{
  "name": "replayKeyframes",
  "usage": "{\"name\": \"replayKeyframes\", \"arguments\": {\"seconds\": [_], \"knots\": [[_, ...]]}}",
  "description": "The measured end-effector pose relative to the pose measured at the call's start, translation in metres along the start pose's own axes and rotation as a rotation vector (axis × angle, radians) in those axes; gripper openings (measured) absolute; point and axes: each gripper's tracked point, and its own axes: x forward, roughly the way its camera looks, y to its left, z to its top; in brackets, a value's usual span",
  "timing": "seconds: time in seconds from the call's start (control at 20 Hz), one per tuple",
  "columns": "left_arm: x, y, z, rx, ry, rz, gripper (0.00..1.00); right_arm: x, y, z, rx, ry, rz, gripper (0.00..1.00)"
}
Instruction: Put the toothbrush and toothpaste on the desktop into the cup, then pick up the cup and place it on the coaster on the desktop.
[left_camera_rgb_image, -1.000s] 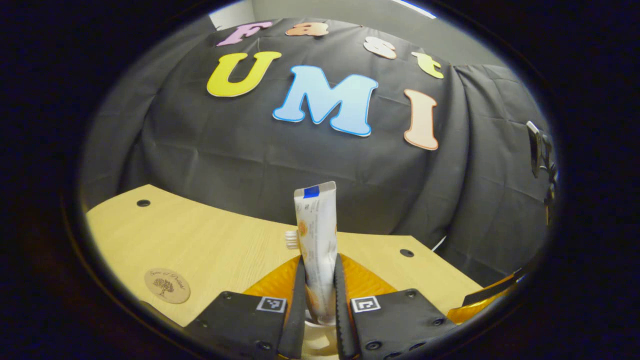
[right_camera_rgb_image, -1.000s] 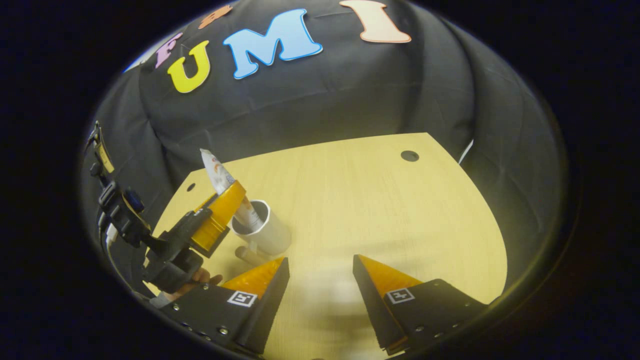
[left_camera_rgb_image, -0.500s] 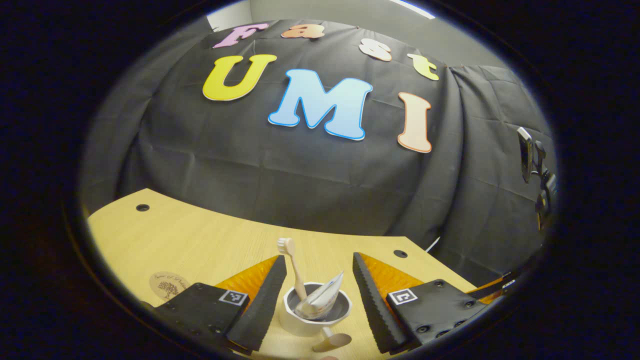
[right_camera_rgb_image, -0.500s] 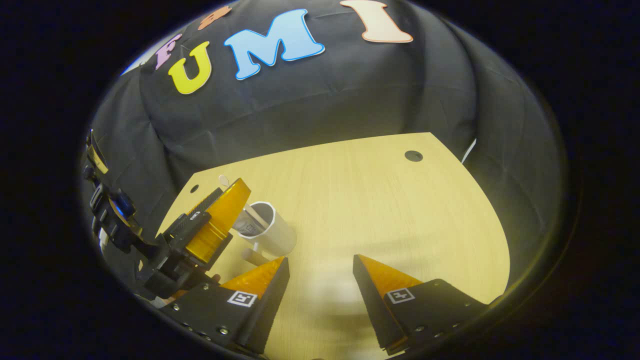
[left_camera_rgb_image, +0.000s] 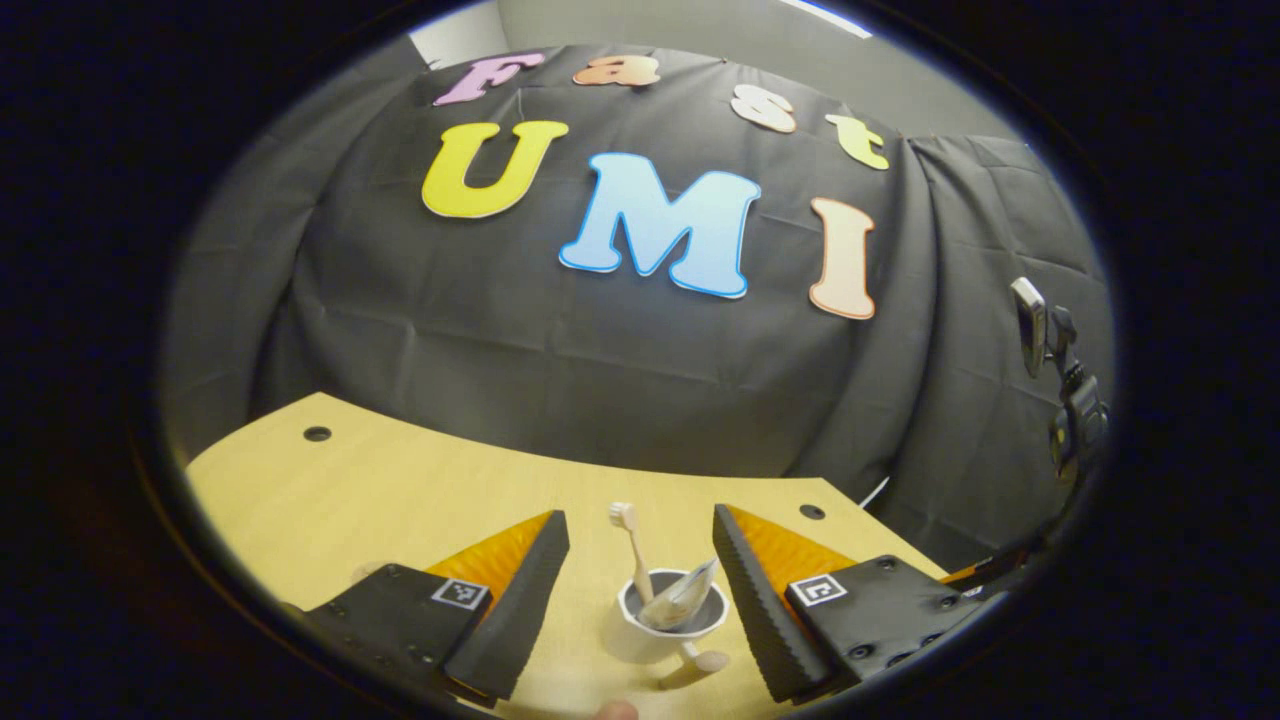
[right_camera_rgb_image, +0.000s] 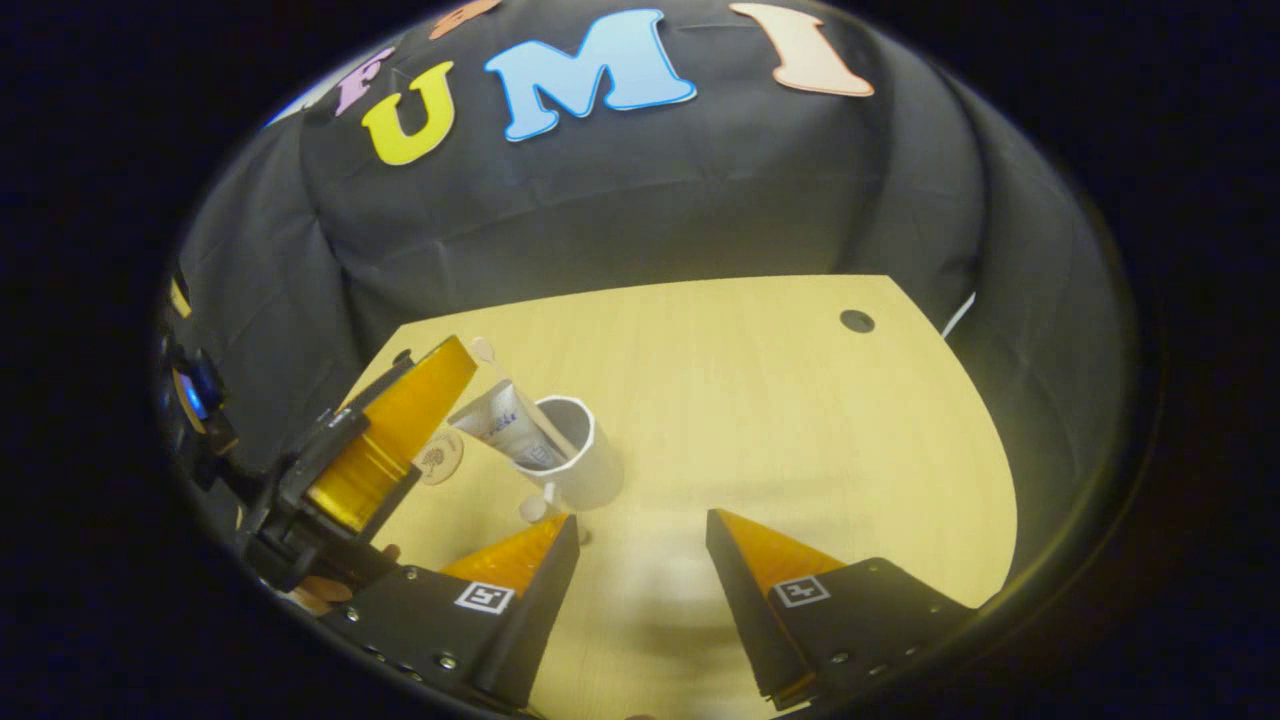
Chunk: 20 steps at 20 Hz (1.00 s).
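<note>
Standing in the cup, the toothbrush and toothpaste are seen loaded. Left gripper and right gripper fingers are held apart, empty. Left to do: the cup must be carried from the surface to the coaster just beside it.

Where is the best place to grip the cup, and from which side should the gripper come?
Probably grip the cup low on its round wall, below the rim, coming level from the front with the left gripper, whose open fingers already flank it. The toothbrush and toothpaste stick out the top, and a handle projects near the base.
</note>
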Motion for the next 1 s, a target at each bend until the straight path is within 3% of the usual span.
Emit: {"name": "replayKeyframes", "arguments": {"seconds": [0.1, 0.15, 0.55, 1.0], "knots": [[-0.010, 0.008, 0.007, 0.007, 0.005, 0.004, 0.93, 0.004, 0.011, 0.000, -0.005, 0.013, 0.011, 0.83], [-0.015, 0.012, 0.010, 0.009, 0.007, 0.007, 0.93, 0.008, 0.014, 0.001, -0.007, 0.016, 0.007, 0.94], [-0.049, 0.051, 0.027, 0.020, 0.024, 0.045, 0.93, 0.034, 0.050, -0.004, -0.053, 0.100, -0.012, 0.94], [-0.079, 0.097, 0.019, 0.013, 0.078, 0.087, 0.93, 0.074, 0.067, -0.023, -0.119, 0.252, -0.089, 0.94]]}}
